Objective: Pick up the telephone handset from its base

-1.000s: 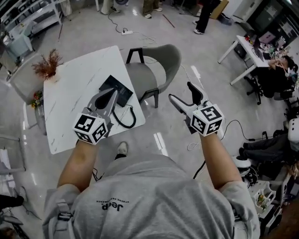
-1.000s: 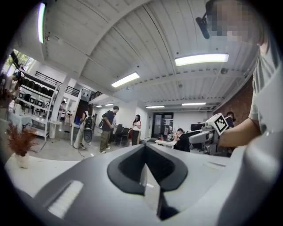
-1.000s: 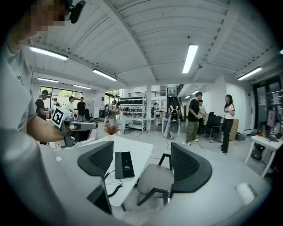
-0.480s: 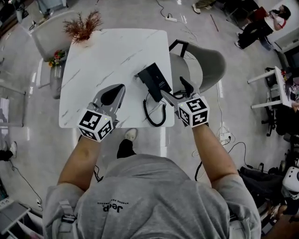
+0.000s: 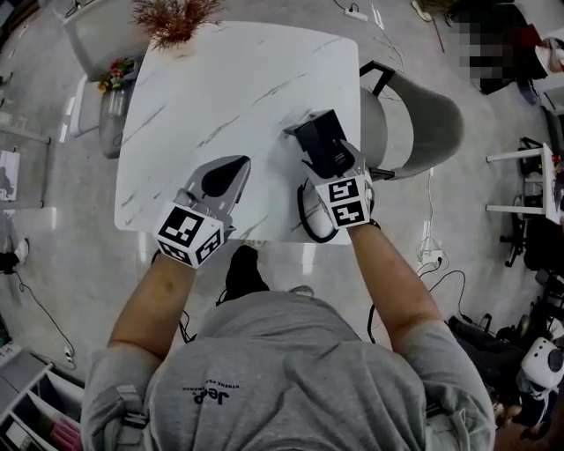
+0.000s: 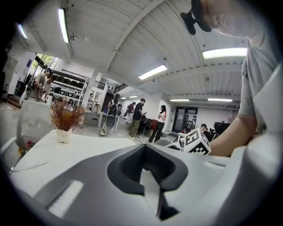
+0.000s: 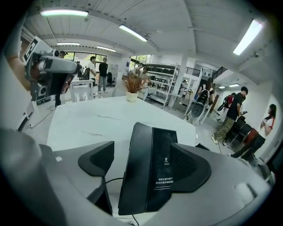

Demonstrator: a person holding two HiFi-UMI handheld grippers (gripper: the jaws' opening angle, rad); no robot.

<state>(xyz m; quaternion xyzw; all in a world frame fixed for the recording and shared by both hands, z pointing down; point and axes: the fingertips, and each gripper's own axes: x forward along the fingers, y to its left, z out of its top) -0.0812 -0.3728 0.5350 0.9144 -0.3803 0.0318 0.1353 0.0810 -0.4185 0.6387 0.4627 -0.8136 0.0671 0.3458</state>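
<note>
The right tool point(image 7: 143, 164) straddles the flat, glossy black telephone point(image 7: 154, 141).

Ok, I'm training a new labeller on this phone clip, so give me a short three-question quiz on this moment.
1. True or false: the left gripper has its jaws together, holding nothing.
2. Which gripper has open jaws either side of the telephone? A left gripper, B right gripper.
3. Fill in (near/far): the dried plant stands at the table's ____ edge.
Key: 1 true; 2 B; 3 far.
</note>
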